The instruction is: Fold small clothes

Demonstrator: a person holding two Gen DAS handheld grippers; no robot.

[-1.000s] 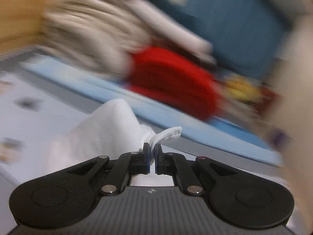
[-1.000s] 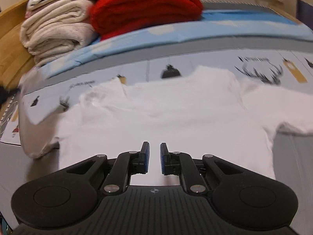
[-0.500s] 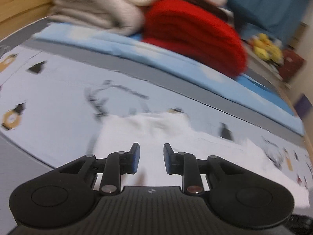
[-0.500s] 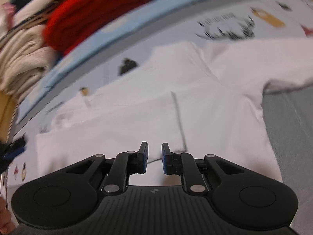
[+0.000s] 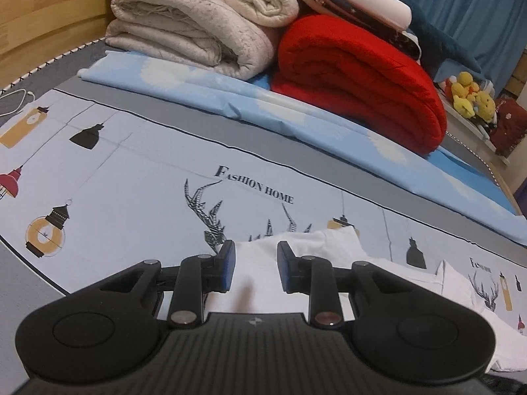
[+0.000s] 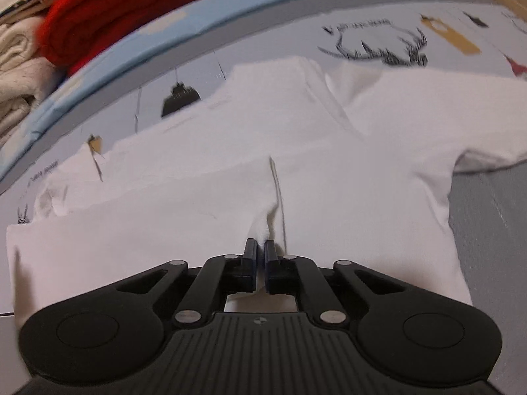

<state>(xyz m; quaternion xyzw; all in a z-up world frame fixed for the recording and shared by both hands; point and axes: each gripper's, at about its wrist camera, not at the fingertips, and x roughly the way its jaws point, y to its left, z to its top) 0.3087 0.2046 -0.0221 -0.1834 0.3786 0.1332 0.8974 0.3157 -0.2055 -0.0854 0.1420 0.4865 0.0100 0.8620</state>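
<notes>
A small white T-shirt (image 6: pixel 362 164) lies spread on the printed bed sheet (image 5: pixel 131 181), with one side folded over its middle. In the right wrist view my right gripper (image 6: pixel 260 247) is shut on a pinched ridge of the folded flap's edge. In the left wrist view my left gripper (image 5: pixel 256 250) hovers over a rumpled end of the T-shirt (image 5: pixel 329 247). Its jaws are opening, and cloth lies below the gap without the pads pressing on it.
A folded red blanket (image 5: pixel 355 75) and a beige quilt (image 5: pixel 197 26) are stacked at the back on a light blue sheet (image 5: pixel 230 98). Yellow plush toys (image 5: pixel 467 95) sit far right. A wooden headboard (image 5: pixel 39 16) stands at the back left.
The left gripper let go of the shirt cloth it pinched, opened, and dropped toward the shirt's end. The right gripper came down onto the folded flap and shut on its edge.
</notes>
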